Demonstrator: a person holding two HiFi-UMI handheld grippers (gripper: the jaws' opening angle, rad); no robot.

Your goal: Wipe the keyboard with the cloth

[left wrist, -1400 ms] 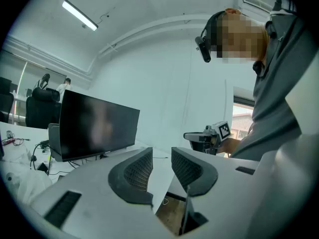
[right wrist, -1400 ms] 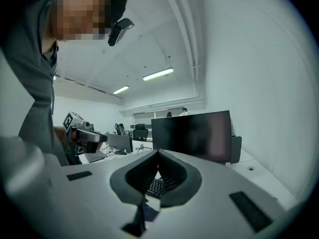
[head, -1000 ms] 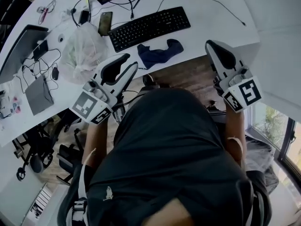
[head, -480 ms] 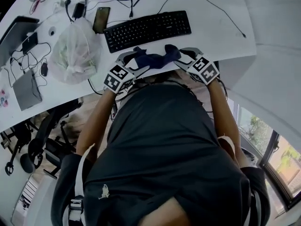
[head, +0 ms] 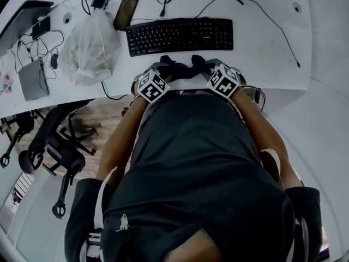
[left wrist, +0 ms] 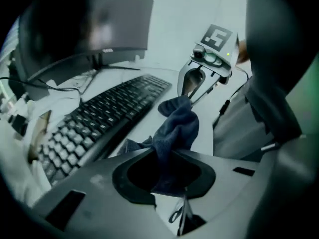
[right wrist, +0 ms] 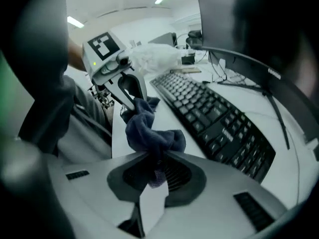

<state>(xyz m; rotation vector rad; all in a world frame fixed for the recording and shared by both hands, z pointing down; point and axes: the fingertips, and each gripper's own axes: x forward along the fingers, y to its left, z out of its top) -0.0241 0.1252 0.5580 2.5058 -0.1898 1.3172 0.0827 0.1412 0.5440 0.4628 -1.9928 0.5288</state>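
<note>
Cloth (head: pixel 179 67) sits bunched at the near edge of the desk (head: pixel 267 48), just short of the keyboard (head: pixel 180 35). Fingers of the left gripper (left wrist: pixel 167 156) and right gripper (right wrist: pixel 157 158), just closing, each pinch an end. Bare desk to the right; plastic bag (head: pixel 90 48) on the left, contents unclear.

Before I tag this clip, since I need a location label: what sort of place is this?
Most likely an office workstation: a white desk carries a black keyboard and a monitor, and a wheeled office chair stands nearby.
</note>
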